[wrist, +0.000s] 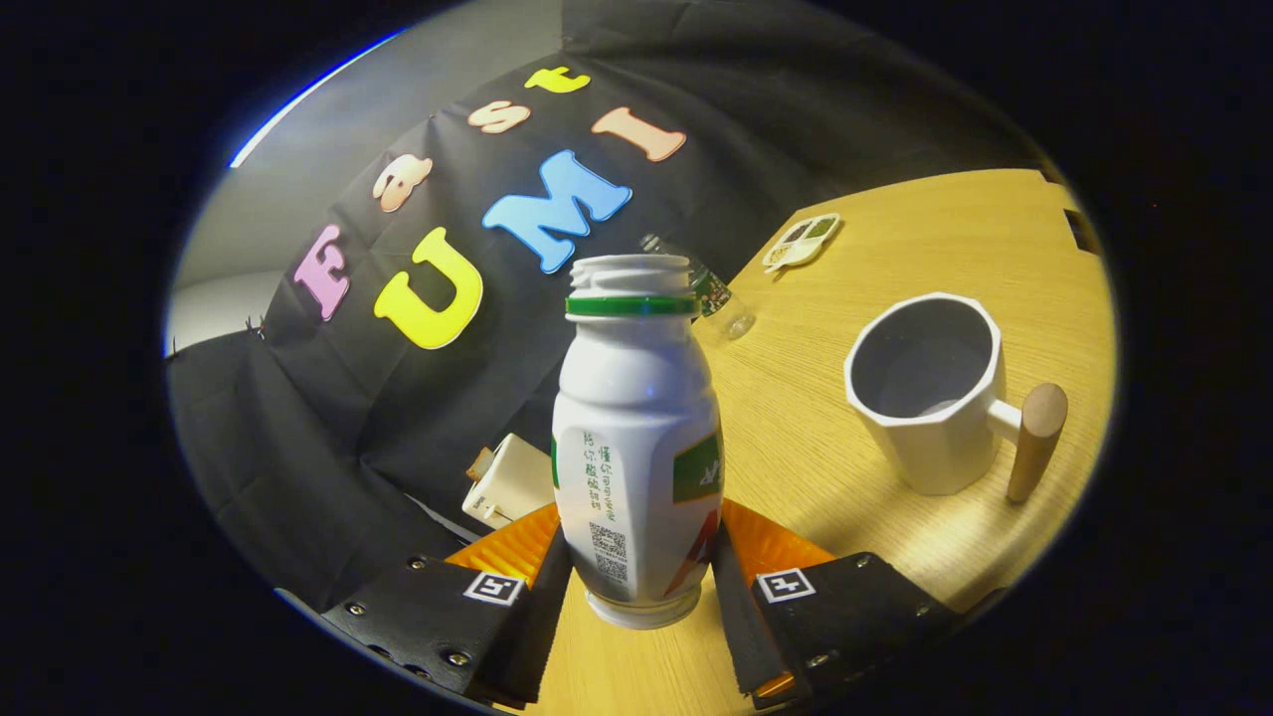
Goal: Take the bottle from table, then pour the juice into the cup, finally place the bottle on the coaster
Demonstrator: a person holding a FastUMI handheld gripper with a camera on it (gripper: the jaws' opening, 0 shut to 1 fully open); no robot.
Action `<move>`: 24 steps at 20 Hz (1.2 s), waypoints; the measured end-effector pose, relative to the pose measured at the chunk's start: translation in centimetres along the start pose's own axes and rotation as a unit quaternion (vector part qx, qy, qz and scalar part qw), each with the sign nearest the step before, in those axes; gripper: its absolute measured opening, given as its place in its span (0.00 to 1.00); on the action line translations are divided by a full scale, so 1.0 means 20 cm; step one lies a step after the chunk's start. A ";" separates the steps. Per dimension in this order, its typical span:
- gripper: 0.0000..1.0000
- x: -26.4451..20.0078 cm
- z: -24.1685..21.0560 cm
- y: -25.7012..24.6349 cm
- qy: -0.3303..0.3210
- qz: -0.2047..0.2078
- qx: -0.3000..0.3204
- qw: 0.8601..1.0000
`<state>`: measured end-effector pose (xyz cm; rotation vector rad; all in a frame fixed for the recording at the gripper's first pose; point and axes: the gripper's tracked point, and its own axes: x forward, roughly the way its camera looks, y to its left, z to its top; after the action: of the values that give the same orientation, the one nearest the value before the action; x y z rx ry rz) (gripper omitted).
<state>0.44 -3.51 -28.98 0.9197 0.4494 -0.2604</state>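
A white plastic bottle [636,428] with a green neck ring and no cap stands upright between my fingers. My gripper [641,569] is shut on the bottle, both fingers pressing on its lower body. Just behind the bottle's base an orange ribbed coaster [502,557] lies on the wooden table [875,249], showing on either side of the bottle. I cannot tell whether the bottle's base touches the table. To the right, beyond the fingers, stands a white faceted cup [925,398] with a wooden handle [1034,438]; its inside looks dark.
A small white carton [507,482] sits left of the coaster by the black cloth wall. Farther back a clear plastic bottle [711,293] lies on its side. A small compartment dish [802,242] rests near the table's far edge.
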 end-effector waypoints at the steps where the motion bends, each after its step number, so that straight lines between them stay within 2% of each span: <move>1: 0.70 0.00 0.00 -0.02 0.002 -0.001 0.011 1.000; 5: 0.70 -0.04 0.01 -0.09 0.010 -0.004 0.073 0.997; 10: 0.70 -0.04 0.00 -0.15 0.013 -0.032 0.159 0.987; 15: 0.70 -0.03 -0.05 -0.17 0.030 -0.042 0.200 0.979; 24: 0.70 -0.02 -0.06 -0.12 0.050 -0.050 0.298 0.952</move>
<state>-1.15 -3.87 -31.04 1.5091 0.5221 -0.4578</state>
